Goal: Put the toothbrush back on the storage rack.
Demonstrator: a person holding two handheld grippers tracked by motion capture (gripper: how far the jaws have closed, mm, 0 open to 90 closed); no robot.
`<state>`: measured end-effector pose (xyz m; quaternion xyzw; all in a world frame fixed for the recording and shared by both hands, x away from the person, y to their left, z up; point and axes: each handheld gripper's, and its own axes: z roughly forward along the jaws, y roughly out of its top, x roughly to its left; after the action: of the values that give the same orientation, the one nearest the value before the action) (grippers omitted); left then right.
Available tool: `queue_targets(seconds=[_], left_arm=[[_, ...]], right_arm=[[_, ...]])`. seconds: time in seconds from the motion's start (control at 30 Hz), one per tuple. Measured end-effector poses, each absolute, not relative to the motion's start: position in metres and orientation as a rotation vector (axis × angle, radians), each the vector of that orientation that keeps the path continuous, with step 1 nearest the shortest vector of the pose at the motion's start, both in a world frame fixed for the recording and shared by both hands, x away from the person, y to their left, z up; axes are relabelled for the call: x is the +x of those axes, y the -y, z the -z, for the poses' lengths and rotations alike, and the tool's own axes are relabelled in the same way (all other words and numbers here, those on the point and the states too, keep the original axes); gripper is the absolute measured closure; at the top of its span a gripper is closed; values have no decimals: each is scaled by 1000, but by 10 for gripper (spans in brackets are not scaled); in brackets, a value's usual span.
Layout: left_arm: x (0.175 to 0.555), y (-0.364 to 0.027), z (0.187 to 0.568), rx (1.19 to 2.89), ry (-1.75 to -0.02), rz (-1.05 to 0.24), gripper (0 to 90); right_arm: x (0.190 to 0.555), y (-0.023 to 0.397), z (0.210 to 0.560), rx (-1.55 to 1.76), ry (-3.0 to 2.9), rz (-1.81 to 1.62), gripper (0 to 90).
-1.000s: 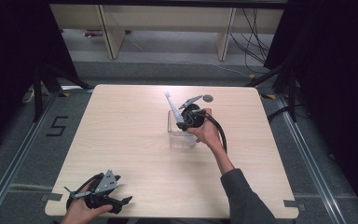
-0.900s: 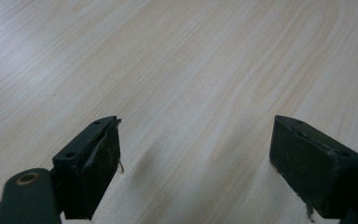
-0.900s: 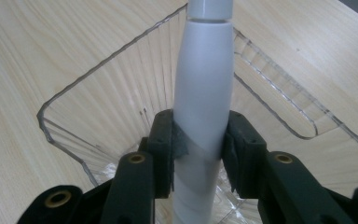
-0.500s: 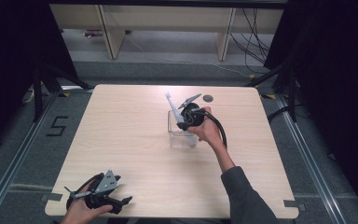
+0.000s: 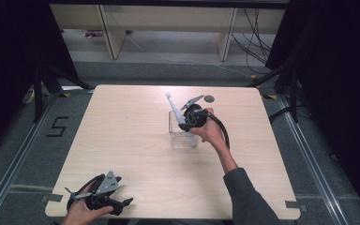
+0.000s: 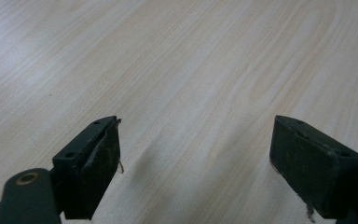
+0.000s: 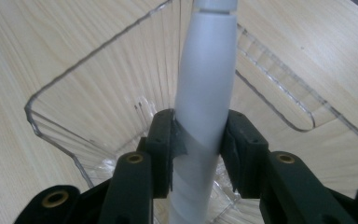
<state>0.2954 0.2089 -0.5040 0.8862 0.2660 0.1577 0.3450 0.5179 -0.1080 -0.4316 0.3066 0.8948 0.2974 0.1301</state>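
Right fingers (image 7: 164, 140) clamp a white tube (image 7: 205, 107), standing it inside the clear box (image 5: 173, 123) mid-tabletop (image 5: 122, 140). Placing looks nearly done; letting go remains. Left gripper (image 5: 124, 202) rests near-left, fingers apart, empty.

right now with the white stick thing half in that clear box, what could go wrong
1. The right hand-held gripper has its pads on the white tapered tool, which slants over the clear container. Released here, it may tip over the rim.
2. The container looks light, so pressing the tool against its wall could slide or topple it.
3. The left hand-held gripper is open near the table's front edge, too far away to steady anything.
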Motion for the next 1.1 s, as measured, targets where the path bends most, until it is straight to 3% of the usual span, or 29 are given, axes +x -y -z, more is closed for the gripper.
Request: queue_targets(seconds=[0.13,0.3,0.67,1.1], left_arm=[[295,-208,505,2297,-701,-401,157],[295,-208,505,2295,-703,-393,157],[295,-209,504,2301,-690,-414,157],[295,-208,505,2304,-700,-406,157]], right_arm=[[517,110,433,894,-2613,-882,680],[516,111,433,889,-2603,-898,657],[505,122,413,955,-2492,-1068,438],[487,139,407,1015,-2432,-1164,361]])
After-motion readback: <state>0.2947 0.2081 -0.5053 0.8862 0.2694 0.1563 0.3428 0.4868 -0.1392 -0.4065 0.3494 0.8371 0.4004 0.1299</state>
